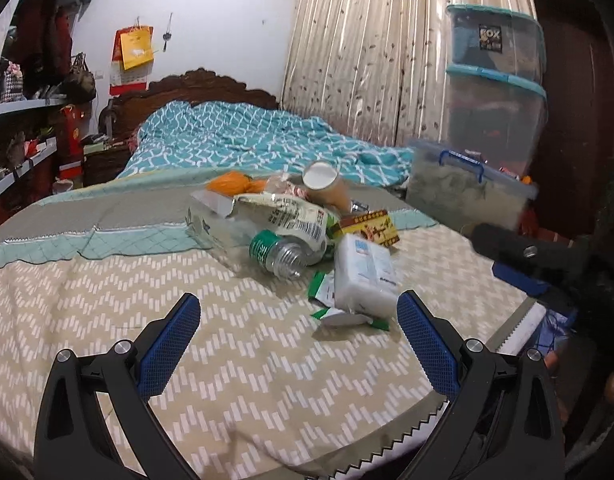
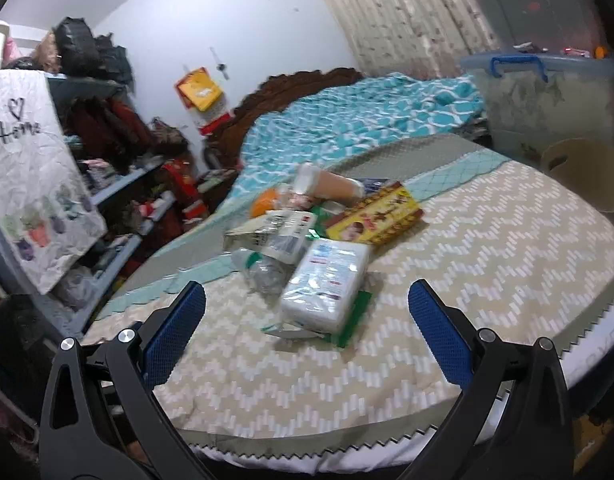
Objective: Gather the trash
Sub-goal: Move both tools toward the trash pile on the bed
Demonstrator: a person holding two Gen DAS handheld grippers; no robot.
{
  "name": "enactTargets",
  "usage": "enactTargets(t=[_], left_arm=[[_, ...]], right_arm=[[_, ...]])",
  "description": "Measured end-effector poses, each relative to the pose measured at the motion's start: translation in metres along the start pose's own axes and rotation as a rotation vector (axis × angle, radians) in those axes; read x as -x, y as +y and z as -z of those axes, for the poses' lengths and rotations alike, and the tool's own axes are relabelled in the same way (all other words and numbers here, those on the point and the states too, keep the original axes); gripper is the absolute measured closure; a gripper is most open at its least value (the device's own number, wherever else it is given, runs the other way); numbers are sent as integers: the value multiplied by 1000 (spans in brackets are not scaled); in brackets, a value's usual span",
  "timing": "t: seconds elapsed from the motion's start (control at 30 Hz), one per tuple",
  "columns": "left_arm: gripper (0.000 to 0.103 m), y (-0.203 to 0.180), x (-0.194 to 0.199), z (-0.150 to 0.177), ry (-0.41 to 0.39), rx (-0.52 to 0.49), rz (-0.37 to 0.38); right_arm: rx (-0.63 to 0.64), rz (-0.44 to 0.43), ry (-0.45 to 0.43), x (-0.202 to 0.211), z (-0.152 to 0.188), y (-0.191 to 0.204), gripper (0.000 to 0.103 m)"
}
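A pile of trash lies on the bed's beige zigzag cover (image 1: 247, 360). In it are a clear plastic bottle (image 1: 283, 254) with a green label, a white tissue pack (image 1: 363, 276), green wrappers (image 1: 339, 316), a yellow-red box (image 1: 371, 226), a paper cup (image 1: 325, 184) on its side, a white snack bag (image 1: 283, 212) and something orange (image 1: 231, 182). My left gripper (image 1: 299, 340) is open just short of the wrappers. My right gripper (image 2: 307, 320) is open too, with the tissue pack (image 2: 327, 280) and a green wrapper (image 2: 351, 320) just ahead of its fingertips. Neither holds anything.
A beige bin (image 2: 583, 172) stands off the bed's right side, beside a clear storage box (image 2: 547, 96) with blue handles. A white paper bag (image 2: 39, 180) marked "home" hangs at the left before cluttered shelves (image 2: 139, 200). A teal quilt (image 1: 247, 136) covers the far bed.
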State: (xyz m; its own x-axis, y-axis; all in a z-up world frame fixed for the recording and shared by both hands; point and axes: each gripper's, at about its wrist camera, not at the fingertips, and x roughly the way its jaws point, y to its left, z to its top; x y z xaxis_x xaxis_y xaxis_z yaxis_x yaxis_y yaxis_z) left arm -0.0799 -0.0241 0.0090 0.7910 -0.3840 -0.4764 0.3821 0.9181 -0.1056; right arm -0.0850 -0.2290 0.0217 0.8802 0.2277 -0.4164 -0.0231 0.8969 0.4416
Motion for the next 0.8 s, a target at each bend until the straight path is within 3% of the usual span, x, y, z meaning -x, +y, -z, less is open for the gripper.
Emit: enactTargets(t=[0.07, 0.23, 0.27, 0.6, 0.8], left_arm=[[9, 6, -1, -4, -2, 14, -28], [9, 24, -17, -33, -31, -46, -252], [9, 26, -20, -38, -26, -50, -264], [9, 30, -37, -87, -77, -12, -263], [9, 31, -43, -88, -73, 25, -274]], right_arm=[[6, 13, 6, -1, 1, 1, 3], [4, 46, 6, -4, -3, 3, 3], [12, 55, 4, -5, -4, 4, 3], [92, 123, -159, 3, -29, 5, 6], [101, 119, -129, -5, -28, -3, 12]])
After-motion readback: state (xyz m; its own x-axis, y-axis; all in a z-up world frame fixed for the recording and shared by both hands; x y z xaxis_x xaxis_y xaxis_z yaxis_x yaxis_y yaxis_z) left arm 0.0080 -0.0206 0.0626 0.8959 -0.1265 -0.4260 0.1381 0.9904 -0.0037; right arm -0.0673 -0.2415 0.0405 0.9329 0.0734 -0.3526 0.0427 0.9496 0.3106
